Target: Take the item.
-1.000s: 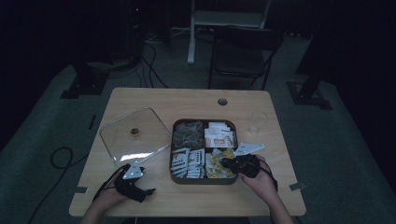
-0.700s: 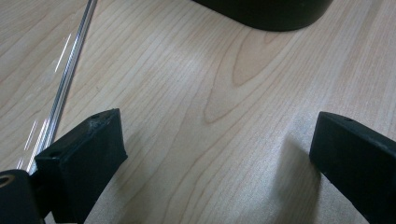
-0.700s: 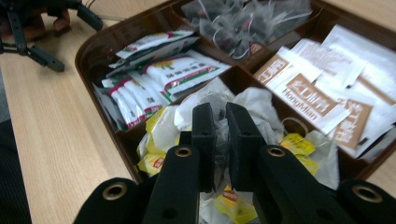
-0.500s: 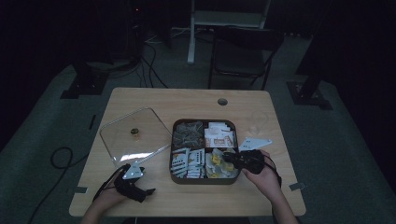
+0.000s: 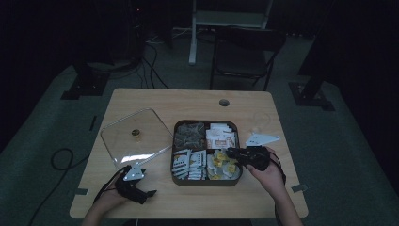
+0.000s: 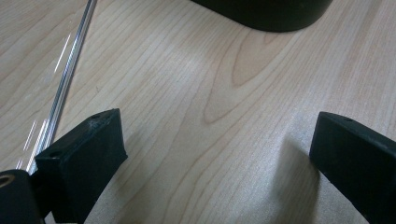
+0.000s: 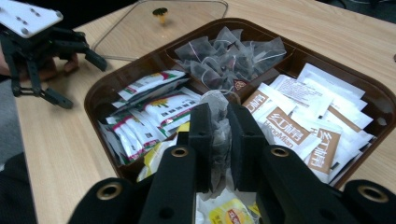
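Our right gripper (image 7: 219, 140) now lifts off the brown compartment tray (image 7: 140, 63) near the table's front edge — clamped on a translucent mesh tea bag (image 7: 215, 109) — while our left gripper (image 6: 219, 154) rests open, so the pick looks made.

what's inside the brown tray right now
The brown tray has four compartments: mesh tea bags, white and orange sachets, white packets and yellow packets. Lower layers are covered.

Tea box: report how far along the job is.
Done: the clear lid is off and lies on the table left of the tea box. In hand: the right gripper is shut on a mesh tea bag above the box. Left: setting the bag down somewhere; the left gripper rests open on the table.
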`<state>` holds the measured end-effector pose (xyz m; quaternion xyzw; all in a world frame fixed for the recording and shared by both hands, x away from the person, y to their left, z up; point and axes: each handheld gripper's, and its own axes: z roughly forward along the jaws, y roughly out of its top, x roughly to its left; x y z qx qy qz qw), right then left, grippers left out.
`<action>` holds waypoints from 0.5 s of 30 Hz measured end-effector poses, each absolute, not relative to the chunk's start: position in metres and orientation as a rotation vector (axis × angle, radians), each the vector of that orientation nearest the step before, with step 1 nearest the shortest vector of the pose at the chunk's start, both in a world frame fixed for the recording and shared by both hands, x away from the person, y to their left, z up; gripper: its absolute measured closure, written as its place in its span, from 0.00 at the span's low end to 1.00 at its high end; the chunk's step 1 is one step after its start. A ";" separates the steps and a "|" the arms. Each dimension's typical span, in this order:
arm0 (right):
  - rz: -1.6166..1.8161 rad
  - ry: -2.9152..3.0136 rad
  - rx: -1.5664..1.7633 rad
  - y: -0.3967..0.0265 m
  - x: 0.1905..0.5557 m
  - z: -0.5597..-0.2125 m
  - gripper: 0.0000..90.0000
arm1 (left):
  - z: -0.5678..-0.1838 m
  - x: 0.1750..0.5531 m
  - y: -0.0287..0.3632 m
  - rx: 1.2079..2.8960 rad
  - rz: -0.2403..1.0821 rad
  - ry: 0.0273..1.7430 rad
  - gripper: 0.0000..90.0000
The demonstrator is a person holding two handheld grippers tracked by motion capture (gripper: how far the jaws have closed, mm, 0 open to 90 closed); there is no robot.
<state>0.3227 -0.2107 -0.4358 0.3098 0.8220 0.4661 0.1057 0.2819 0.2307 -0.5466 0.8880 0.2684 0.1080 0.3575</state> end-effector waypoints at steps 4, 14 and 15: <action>1.362 2.413 0.905 -0.211 0.324 -0.437 0.91 | -0.547 0.282 0.231 2.290 0.277 0.694 0.04; 1.338 2.439 0.947 -0.210 0.325 -0.443 0.96 | -0.546 0.282 0.231 2.293 0.275 0.691 0.04; 1.342 2.436 0.938 -0.209 0.324 -0.443 0.96 | -0.546 0.282 0.231 2.295 0.275 0.690 0.04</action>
